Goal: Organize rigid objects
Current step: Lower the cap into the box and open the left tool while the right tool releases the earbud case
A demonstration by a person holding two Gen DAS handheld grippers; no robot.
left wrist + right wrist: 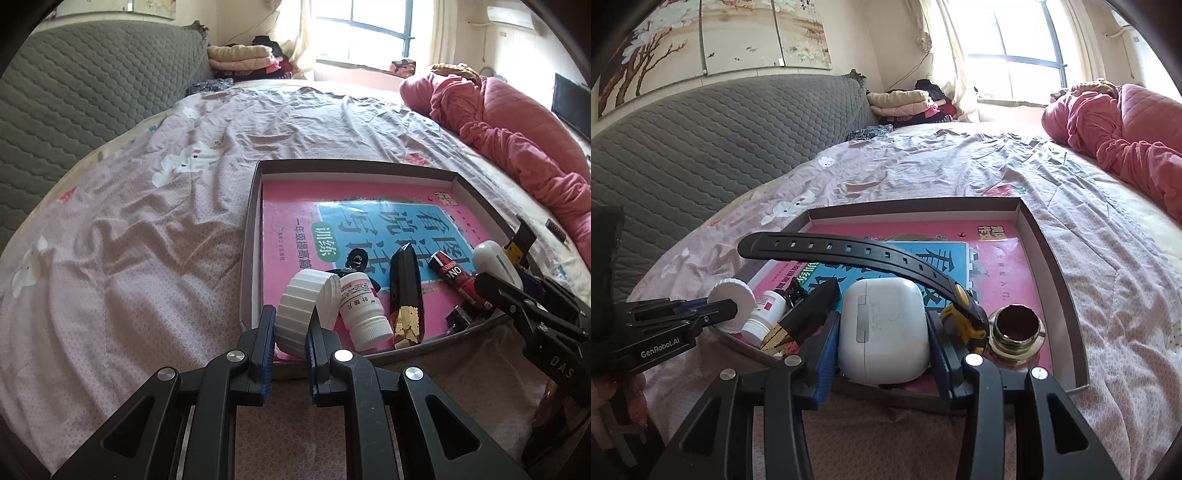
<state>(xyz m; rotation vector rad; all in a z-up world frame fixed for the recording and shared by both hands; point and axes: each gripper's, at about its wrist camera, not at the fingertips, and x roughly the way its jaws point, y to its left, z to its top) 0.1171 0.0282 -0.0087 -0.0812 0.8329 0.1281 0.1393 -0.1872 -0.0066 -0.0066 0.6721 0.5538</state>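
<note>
- Writing: "GenRobot.AI" is printed in white on the body of the left hand-held gripper [726, 309] as the right wrist view shows it; the letters "DAS" show on the right hand-held gripper [491, 282] in the left wrist view. The pink and blue Chinese workbook [369, 218] carries large Chinese characters on its cover, and the small red tube [456, 277] shows the letters "ON".
- Count: one shallow brown cardboard tray [1056, 266] on the bed, holding one workbook, one small white pill bottle with a pink label [364, 308], one black and gold faceted box [404, 291], one red tube, one round brass-rimmed jar [1015, 330] and one black rubber watch strap with a yellow buckle end [849, 251].
- The left hand-held gripper is closed narrowly on a white ribbed plastic lid [308, 308], held at the tray's near left corner, just beside the pill bottle.
- The right hand-held gripper [884, 343] is closed to a medium width on a white rounded earbud case [884, 332] at the tray's near edge; the strap arches over the case.
- Around: a wrinkled pink sheet with white rabbit prints [147, 229], a grey quilted headboard [720, 136], a crumpled pink quilt [517, 129] far right, folded clothes [240, 57] by the window [1027, 40].
</note>
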